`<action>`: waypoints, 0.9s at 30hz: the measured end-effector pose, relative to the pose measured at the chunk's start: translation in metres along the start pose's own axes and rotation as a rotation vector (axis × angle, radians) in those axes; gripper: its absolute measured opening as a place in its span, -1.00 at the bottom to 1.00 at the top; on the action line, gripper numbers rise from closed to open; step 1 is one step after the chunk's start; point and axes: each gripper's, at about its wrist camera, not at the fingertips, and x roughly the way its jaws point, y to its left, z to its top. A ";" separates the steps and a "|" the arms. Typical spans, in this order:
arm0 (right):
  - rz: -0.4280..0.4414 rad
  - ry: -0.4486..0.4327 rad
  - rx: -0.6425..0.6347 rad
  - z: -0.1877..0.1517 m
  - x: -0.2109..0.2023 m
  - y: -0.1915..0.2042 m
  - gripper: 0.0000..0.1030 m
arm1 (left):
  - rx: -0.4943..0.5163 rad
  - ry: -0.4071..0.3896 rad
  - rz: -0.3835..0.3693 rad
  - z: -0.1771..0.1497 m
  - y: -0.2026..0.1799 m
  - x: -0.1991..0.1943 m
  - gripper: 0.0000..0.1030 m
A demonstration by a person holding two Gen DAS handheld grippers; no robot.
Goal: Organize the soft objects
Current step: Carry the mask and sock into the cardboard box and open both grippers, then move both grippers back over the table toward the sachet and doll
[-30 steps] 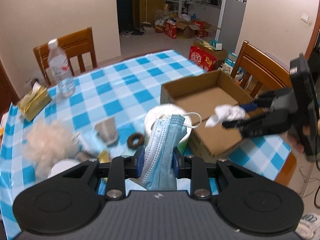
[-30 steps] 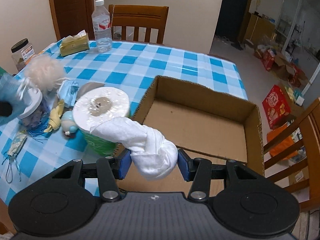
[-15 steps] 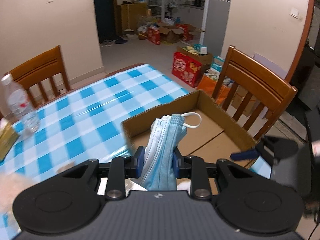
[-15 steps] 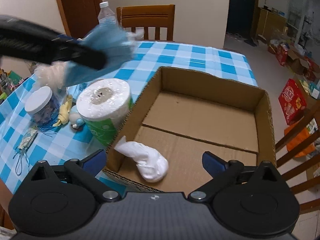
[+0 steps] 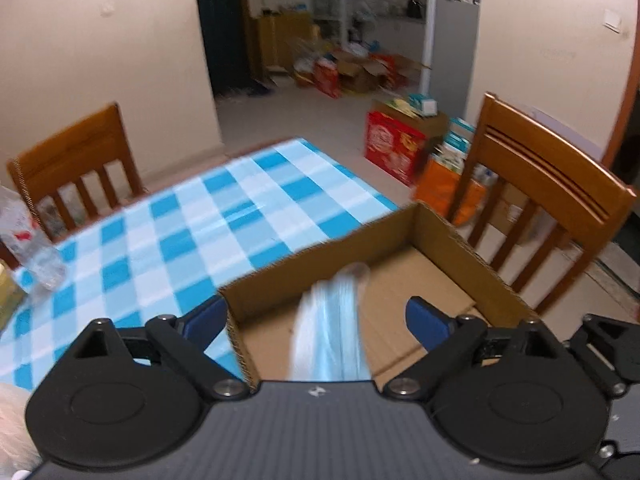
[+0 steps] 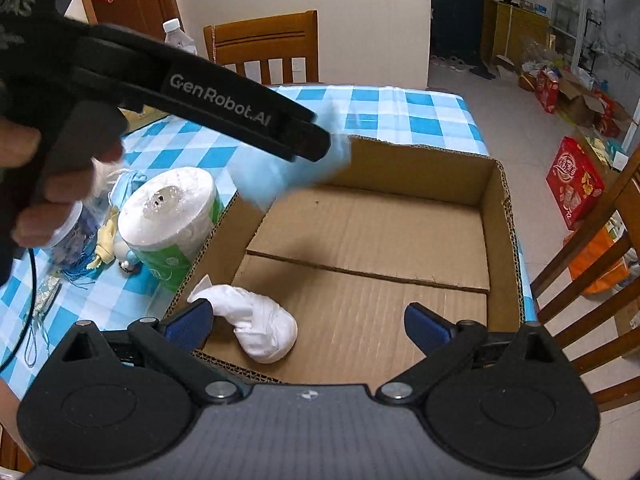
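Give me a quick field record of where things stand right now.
left gripper: open, over the brown cardboard box
blue face mask: blurred, between the open jaws, apparently dropping into the box
right gripper: open
white knotted cloth: lying on the box floor, near corner
white paper roll: on the table beside the box

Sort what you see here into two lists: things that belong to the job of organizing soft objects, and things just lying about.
Part of the job:
blue face mask, blurred, between the open left gripper fingers
white cloth bundle, in the box
cardboard box
toilet paper roll

Just lying about:
water bottle
wooden chair
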 end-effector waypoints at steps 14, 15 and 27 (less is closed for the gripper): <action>0.007 -0.017 -0.007 0.009 0.006 -0.002 1.00 | -0.065 -0.036 0.052 -0.024 0.014 -0.046 0.92; 0.002 -0.016 -0.007 0.009 0.006 -0.001 1.00 | -0.065 -0.041 0.058 -0.027 0.016 -0.051 0.92; -0.059 -0.031 0.006 0.006 -0.005 0.025 1.00 | -0.011 -0.056 0.069 -0.077 0.032 -0.100 0.93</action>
